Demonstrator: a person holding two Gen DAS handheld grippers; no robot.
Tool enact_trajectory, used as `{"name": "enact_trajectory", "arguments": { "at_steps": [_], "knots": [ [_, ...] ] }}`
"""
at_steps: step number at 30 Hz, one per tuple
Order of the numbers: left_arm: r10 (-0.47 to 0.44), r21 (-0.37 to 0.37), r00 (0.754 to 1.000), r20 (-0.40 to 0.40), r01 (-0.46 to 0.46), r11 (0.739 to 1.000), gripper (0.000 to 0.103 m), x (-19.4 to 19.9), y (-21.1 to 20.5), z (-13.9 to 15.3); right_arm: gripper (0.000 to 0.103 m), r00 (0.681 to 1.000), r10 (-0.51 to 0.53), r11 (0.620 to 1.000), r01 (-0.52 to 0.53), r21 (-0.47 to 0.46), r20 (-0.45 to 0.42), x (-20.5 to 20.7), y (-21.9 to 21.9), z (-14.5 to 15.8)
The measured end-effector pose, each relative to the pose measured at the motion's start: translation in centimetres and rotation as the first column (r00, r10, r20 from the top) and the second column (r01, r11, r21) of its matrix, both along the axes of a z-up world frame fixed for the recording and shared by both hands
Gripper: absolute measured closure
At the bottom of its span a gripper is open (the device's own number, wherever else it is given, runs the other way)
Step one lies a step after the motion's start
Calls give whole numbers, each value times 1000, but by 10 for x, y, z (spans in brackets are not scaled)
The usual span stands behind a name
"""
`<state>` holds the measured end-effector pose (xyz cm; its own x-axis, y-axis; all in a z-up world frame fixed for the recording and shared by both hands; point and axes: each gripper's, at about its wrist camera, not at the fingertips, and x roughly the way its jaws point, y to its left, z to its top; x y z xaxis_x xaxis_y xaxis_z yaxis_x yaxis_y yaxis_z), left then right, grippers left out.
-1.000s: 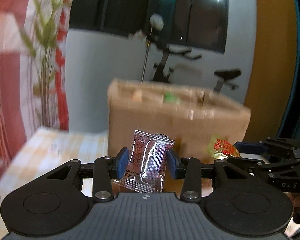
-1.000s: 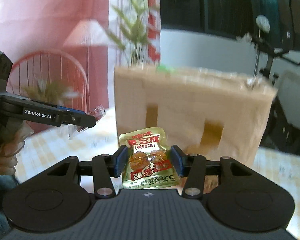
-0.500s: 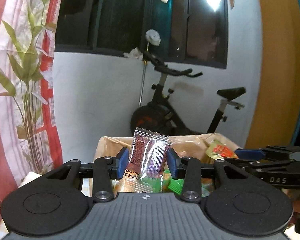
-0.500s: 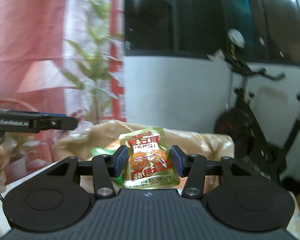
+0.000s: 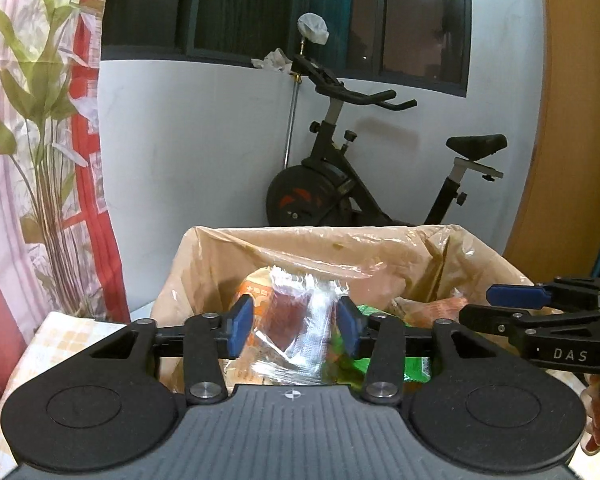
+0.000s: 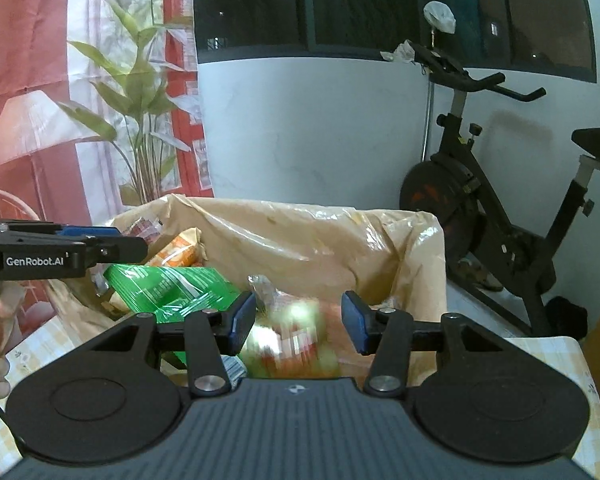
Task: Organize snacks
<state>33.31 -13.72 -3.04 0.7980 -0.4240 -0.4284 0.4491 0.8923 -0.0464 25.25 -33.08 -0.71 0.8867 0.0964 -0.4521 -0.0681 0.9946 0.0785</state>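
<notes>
Item: snack sorting, both packets at the point of deposit. Receptacle: a cardboard box (image 5: 380, 236) lined with a loose plastic bag, open-topped, standing on the checked-cloth bench (image 5: 60, 336) toward its far edge. It was already part filled with a green packet (image 6: 168, 284), an orange packet (image 6: 180, 252) and others too jumbled to name. Left gripper (image 5: 294, 320): held over the box mouth and tipped downward, evidently so that its load would fall inside. Its fingers had just been opening and stood at a middling gap. A clear-wrapped sweet packet (image 5: 288, 312) with a dark red filling lay between them, smeared by motion and apparently no longer pinched. Right gripper (image 6: 298, 320): likewise poised over the box interior, beside the left one. Its fingers stood moderately apart, and a gold snack packet (image 6: 292, 340) showed as a blur low between them. A sliver of space at the right-hand pad suggested it was loose and dropping rather than gripped. Probable status: both snacks released above the pile, each likely to land on the packets beneath. Risk noted: the slack liner folds inward at the rim and could catch a light wrapper.
</notes>
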Motion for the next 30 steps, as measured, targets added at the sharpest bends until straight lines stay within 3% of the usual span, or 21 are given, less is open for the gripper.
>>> {"name": "enact_trajectory", "arguments": {
  "at_steps": [5, 8, 12, 18, 30],
  "knots": [
    [10, 1, 1000, 21, -10, 1000, 24, -10, 4, 9, 51, 1000, -10, 1000, 10, -4, 6, -7, -1, 6],
    [31, 6, 999, 41, -31, 999, 12, -18, 6, 17, 43, 1000, -10, 1000, 10, -2, 13, -13, 0, 11],
    [42, 30, 998, 54, -44, 999, 11, -28, 8, 26, 26, 1000, -15, 1000, 15, -2, 26, -21, 3, 20],
    [64, 41, 993, 95, -68, 997, 9, -53, 14, 39, 10, 999, -27, 999, 26, 20, 45, -39, 7, 35],
    [118, 30, 981, 153, -124, 992, 5, -132, 33, 64, 1, 995, -58, 998, 60, -15, 87, -96, 30, 60]
  ]
}}
